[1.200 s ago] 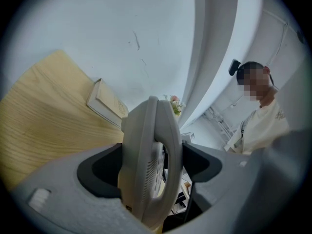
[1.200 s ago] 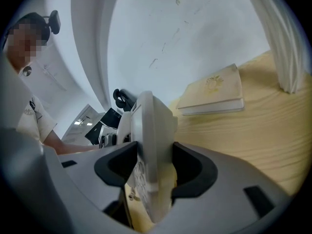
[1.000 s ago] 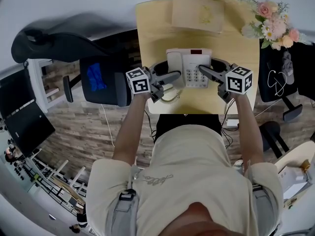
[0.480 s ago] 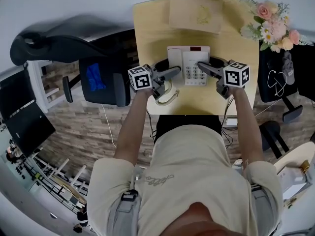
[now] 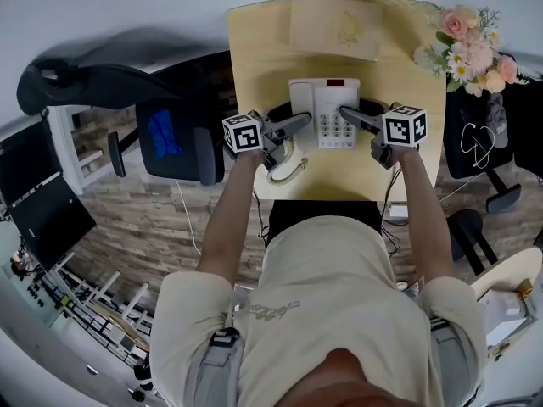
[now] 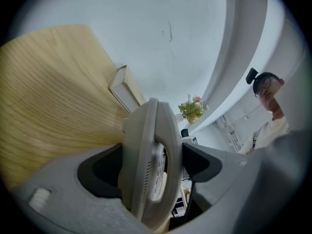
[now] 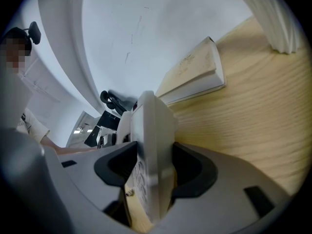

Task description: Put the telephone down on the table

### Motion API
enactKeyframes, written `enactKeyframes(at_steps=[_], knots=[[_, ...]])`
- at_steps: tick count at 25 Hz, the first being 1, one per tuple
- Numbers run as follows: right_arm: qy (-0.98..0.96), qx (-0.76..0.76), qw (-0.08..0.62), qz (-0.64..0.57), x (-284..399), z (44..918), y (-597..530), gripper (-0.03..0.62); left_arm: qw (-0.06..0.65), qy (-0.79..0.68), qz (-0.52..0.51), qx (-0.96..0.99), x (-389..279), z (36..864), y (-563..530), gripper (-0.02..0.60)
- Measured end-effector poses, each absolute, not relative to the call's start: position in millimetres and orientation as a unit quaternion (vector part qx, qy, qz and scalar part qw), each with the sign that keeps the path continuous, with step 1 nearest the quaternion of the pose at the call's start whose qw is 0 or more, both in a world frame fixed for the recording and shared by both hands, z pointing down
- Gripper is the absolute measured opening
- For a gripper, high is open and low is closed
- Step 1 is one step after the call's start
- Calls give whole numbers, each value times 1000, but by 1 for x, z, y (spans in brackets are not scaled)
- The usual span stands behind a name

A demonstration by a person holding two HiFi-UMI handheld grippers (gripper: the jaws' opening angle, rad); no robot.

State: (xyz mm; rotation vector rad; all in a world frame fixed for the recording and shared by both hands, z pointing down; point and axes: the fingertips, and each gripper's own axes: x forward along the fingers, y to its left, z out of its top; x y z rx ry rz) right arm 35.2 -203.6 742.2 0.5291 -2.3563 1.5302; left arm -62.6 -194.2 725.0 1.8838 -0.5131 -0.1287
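A closed book (image 5: pixel 335 25) lies near a flower bouquet (image 5: pixel 471 42)

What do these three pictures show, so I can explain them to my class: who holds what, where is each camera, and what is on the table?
There is no robot: a person holds a two-jaw gripper in each hand. The top-down picture comes from a camera on the person's head; the other two come from cameras riding on the grippers, looking along their jaws. On the pale wooden table are a closed beige book and a bunch of pink and white flowers. A white push-button desk telephone is clamped by the left gripper at its left edge and the right gripper at its right edge. Whether it touches the table is unclear.
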Motion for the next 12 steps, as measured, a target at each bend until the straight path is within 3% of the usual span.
enactKeyframes(at_steps=[12], knots=[[-800,197,144,548,35,756,-209,218,588,-232,-50,773,-64,738,-202,385]])
